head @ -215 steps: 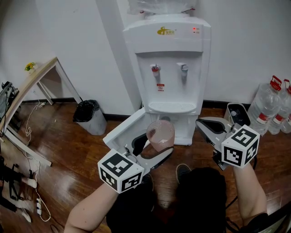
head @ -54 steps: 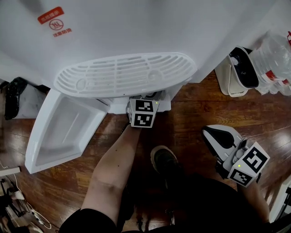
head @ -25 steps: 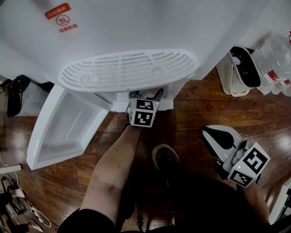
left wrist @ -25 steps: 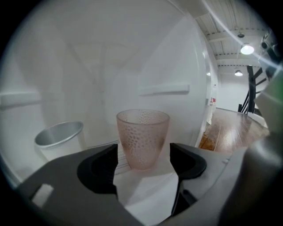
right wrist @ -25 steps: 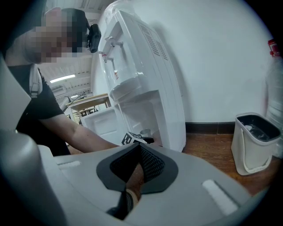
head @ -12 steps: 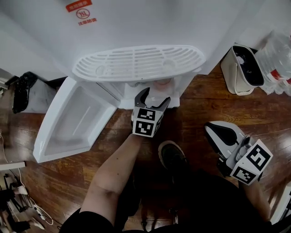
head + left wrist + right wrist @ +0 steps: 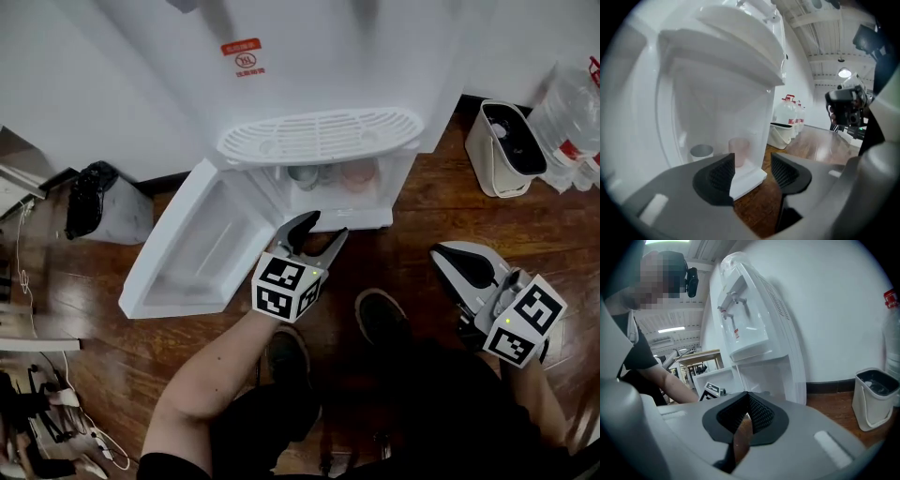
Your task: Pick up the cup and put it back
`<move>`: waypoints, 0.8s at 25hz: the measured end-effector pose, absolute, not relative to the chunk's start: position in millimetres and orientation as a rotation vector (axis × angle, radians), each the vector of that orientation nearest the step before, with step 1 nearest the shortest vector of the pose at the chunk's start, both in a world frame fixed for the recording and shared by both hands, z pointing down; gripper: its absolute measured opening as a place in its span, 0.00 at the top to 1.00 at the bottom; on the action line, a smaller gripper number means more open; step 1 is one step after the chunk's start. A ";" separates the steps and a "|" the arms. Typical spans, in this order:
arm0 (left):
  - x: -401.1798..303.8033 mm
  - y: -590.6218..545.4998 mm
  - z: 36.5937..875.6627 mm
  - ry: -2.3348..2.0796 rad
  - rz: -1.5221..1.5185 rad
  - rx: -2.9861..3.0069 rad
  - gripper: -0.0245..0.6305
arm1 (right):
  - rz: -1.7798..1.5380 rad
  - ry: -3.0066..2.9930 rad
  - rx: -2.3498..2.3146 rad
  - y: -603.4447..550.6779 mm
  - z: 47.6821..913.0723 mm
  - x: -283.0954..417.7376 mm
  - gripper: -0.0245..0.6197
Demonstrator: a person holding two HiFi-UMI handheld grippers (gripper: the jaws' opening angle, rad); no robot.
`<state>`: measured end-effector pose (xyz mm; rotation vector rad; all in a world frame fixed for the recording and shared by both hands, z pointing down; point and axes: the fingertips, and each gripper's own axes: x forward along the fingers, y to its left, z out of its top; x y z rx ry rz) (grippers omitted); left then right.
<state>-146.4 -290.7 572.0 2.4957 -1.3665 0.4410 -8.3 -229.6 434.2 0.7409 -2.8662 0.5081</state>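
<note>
1. Head view: the white water dispenser [image 7: 309, 66] fills the top of the frame and is the biggest thing before me. The cabinet in its base stands open.
2. The cabinet door [image 7: 202, 244] hangs wide open to the left of the dispenser's base, over the wooden floor [image 7: 422, 202].
3. The slotted drip tray [image 7: 319, 136] juts from the dispenser's front, directly above the open cabinet.
4. A white waste bin [image 7: 506, 141] stands on the floor just right of the dispenser.
5. My left gripper [image 7: 322, 228] is held in front of the dispenser's open cabinet, near it but not touching, and points into it. Its fingers stand apart. They have just been closing in somewhat, and nothing sits between them. In the left gripper view I see only the cabinet beyond the gap.
6. My right gripper [image 7: 448, 255] hangs to the front right of the dispenser, well apart from it. Its fingers are pressed together on nothing.
7. The pink cup [image 7: 356, 175] stands upright inside the dispenser's cabinet, on its right side. Neither gripper touches it.
8. A grey metal cup [image 7: 303, 175] stands beside the pink one, further left in the same cabinet.
</note>
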 end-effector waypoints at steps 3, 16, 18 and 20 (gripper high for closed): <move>-163.5 -266.3 529.1 -1.431 0.460 2.498 0.80 | 0.472 -2.893 0.728 -221.1 419.5 -15.5 0.96; -205.4 -155.2 325.2 -1.617 0.261 2.527 0.64 | 0.356 -2.941 0.654 -183.1 340.2 -30.7 0.96; -196.9 -143.4 296.5 -1.605 0.232 2.540 0.64 | 0.302 -2.953 0.638 -182.5 317.6 -30.8 0.96; -185.0 -136.0 274.2 -1.563 0.209 2.515 0.64 | 0.253 -2.975 0.623 -184.8 291.6 -32.9 0.96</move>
